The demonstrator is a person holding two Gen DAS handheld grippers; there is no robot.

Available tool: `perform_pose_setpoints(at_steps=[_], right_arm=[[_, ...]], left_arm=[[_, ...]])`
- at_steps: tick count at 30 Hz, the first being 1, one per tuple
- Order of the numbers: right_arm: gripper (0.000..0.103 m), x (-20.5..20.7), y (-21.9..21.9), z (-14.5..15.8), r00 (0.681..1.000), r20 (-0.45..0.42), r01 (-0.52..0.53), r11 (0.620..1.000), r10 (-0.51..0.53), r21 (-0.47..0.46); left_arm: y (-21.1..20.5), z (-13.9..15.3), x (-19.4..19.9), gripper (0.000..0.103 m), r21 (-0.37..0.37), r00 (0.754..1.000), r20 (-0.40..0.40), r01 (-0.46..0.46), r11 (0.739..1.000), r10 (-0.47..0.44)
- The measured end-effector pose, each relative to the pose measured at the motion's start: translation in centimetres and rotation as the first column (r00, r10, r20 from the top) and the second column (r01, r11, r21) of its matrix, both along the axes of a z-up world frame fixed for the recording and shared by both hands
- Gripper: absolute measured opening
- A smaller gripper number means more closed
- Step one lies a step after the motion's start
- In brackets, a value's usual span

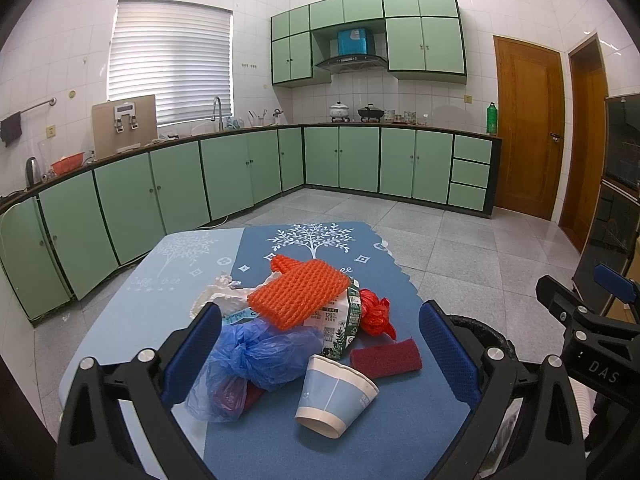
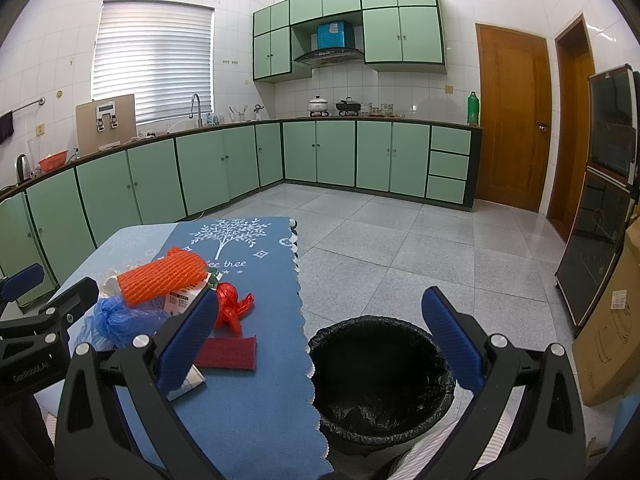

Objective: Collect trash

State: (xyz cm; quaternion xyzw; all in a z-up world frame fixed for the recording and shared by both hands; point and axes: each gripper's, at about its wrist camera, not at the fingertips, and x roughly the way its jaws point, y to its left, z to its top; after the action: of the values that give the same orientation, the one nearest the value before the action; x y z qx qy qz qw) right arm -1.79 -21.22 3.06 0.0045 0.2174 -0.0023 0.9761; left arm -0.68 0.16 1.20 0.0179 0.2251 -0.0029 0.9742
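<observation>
Left wrist view: at the bottom of the frame, the left gripper [image 1: 320, 356] has its blue-padded jaws spread wide and grips nothing. Between them, low centre, a pale blue paper cup [image 1: 336, 394] lies on its side on the blue tablecloth [image 1: 380, 440]. Just left of it sits a crumpled blue plastic bag [image 1: 260, 356]; just right, a flat dark red scouring pad [image 1: 386, 354]. Farther up, mid-frame, an orange foam fruit net [image 1: 298, 294] rests on a printed milk carton [image 1: 340, 320], beside a scrunched red plastic wrapper [image 1: 374, 312] and some crumpled white tissue [image 1: 218, 294].

Right wrist view: the right gripper [image 2: 320, 344] is likewise wide open and empty, hanging over a round bin with a black liner [image 2: 380, 380] at the lower centre, on the floor just beside the cloth's scalloped edge. The bin looks empty.

Collection seems not yet begun. The next move likely calls for lowering the left gripper around the nearest piece, probably the cup, closing gently so it does not crush, then carrying it rightward over the bin.
</observation>
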Motion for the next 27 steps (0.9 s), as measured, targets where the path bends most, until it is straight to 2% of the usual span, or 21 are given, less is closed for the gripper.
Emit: perform_pose_setpoints(at_steps=[27], right_arm=[[0.098,-0.05,-0.41,-0.31,1.0,0.0,0.002,1.0,-0.002,0.002]], left_arm=[[0.27,0.74,0.03,0.097,-0.002,1.0,-0.002,-0.002,1.0,0.002]])
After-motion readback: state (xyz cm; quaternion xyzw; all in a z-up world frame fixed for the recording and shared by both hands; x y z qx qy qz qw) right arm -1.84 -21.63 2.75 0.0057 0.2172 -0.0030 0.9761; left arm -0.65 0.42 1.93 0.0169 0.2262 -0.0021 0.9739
